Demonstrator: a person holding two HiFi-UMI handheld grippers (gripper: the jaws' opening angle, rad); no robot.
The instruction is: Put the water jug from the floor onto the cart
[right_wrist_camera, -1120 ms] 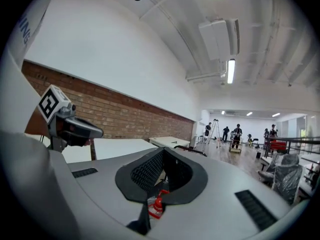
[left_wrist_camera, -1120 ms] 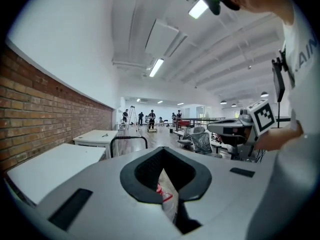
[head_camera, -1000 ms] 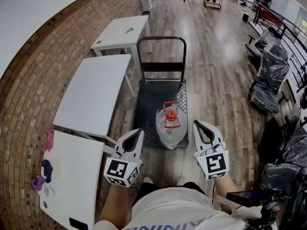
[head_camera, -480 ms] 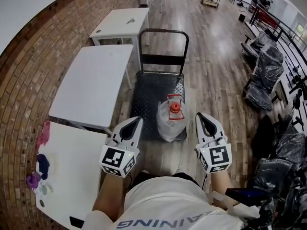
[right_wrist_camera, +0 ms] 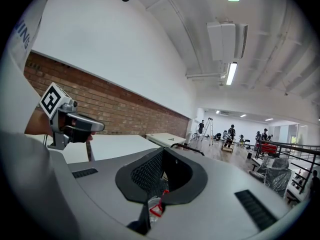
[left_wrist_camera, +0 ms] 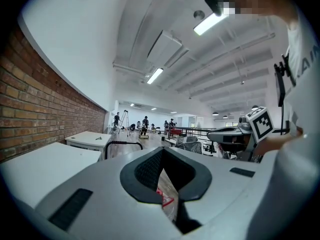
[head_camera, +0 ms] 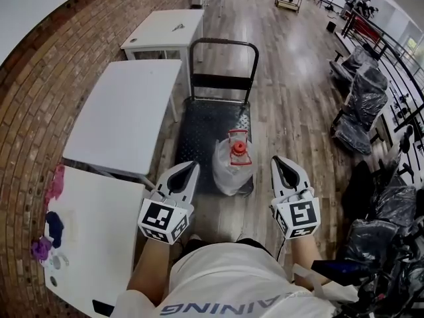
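Both the left gripper point(head_camera: 191, 167) and right gripper point(head_camera: 277, 159) show fingers closed, empty. The water jug point(head_camera: 233, 167) stands upright on the cart point(head_camera: 205, 128), ahead, midway between them.

"AINING" upside down on shirt point(head_camera: 233, 280)

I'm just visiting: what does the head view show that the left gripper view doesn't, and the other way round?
Only the head view shows the whole water jug standing on the near end of the cart, with its red cap. Only the left gripper view shows the ceiling lights; of the jug it catches just a sliver past its own shut jaws. Both show the brick wall, the white tables, the cart's handle and the right hand-held gripper.
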